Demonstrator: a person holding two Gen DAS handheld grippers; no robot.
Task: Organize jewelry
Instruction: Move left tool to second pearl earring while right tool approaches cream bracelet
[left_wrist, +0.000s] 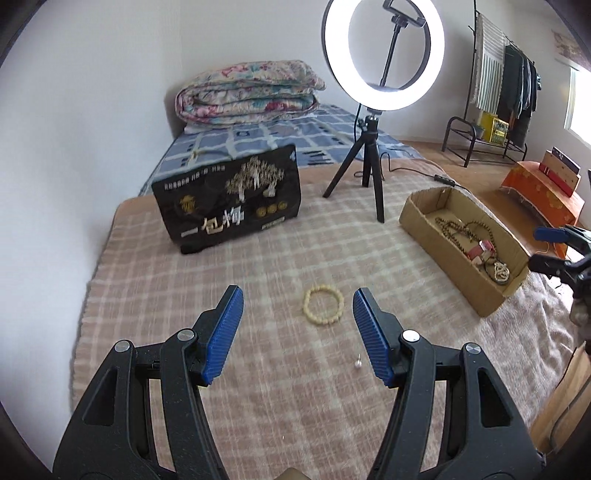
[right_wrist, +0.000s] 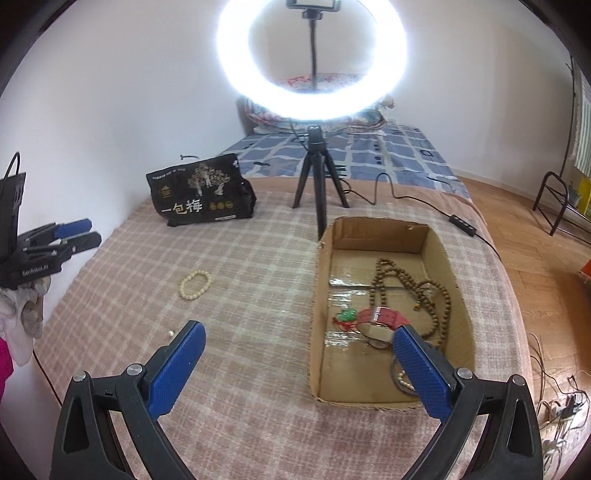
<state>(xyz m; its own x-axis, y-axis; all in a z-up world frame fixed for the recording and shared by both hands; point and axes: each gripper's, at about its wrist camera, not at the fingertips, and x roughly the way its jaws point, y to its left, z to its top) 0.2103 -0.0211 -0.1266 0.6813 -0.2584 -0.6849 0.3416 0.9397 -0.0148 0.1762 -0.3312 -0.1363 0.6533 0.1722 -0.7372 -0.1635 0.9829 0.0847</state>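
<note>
A woven, matt checked blanket (left_wrist: 280, 387) is being shown under a matt cream bead bracelet (left_wrist: 323, 305). A rough brown cardboard box (right_wrist: 458, 280) is being lined with glossy tape. Ribbed blue plastic pads (left_wrist: 223, 332) are being carried on matt black plastic arms with shiny metal rivets (left_wrist: 410, 336).

Left hand-held gripper (left_wrist: 297, 299) angled downward, jaws apart, empty, right hand-held gripper (right_wrist: 299, 339) likewise, jaws wide

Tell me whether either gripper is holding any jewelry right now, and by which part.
Nothing is held. The left gripper and right gripper are both open and empty; the cream bead bracelet lies on the blanket.
</note>
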